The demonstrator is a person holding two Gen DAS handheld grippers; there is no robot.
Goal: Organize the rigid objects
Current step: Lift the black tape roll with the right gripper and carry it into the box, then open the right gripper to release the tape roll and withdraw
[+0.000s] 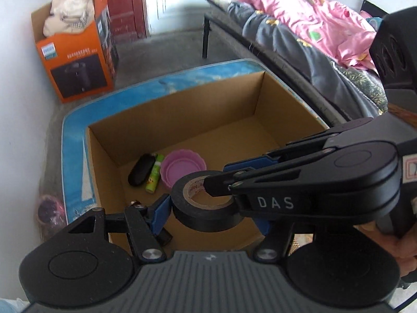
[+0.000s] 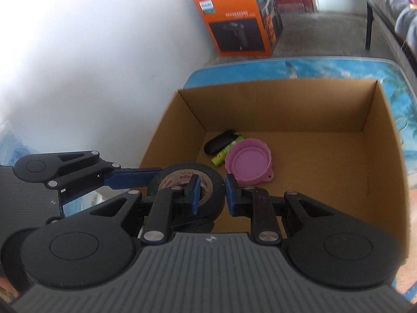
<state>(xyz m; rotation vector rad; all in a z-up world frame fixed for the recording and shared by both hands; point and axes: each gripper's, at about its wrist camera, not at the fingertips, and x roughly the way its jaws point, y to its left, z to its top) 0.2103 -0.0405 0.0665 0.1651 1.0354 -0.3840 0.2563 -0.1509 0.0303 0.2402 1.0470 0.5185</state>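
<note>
Over the near edge of the open cardboard box (image 1: 182,120), both tools bear on one black roll of tape (image 1: 206,203). The left hand-held gripper (image 1: 211,208) has its blue pads spread around the outside of the roll; the left pad touches the roll's wall, while the right pad is hidden behind the other tool, so a full clamp cannot be confirmed. The right hand-held gripper (image 2: 211,193) is pinched on the roll's wall, with one finger inside the core and the other outside against the black winding. The roll is off the box floor, carried between the two tools above the near left part of the box.

Contents of the box: a black oblong case (image 2: 219,142), a green tube (image 2: 226,151) lying just beside it, and a pink round lid or dish (image 2: 247,163) touching the tube's right side. All three lie together toward the far left corner; the rest of the box floor is bare.

The box stands on a surface (image 2: 325,69) with a blue seaside print. An orange appliance carton (image 2: 234,23) stands on the floor against the wall beyond, and a bed with pink bedding (image 1: 299,23) runs along the right.

Assessment: three items appear stowed and the tape roll is the fourth, not yet lowered and released. No further loose items are visible in either view, so what remains after the tape cannot be determined.
</note>
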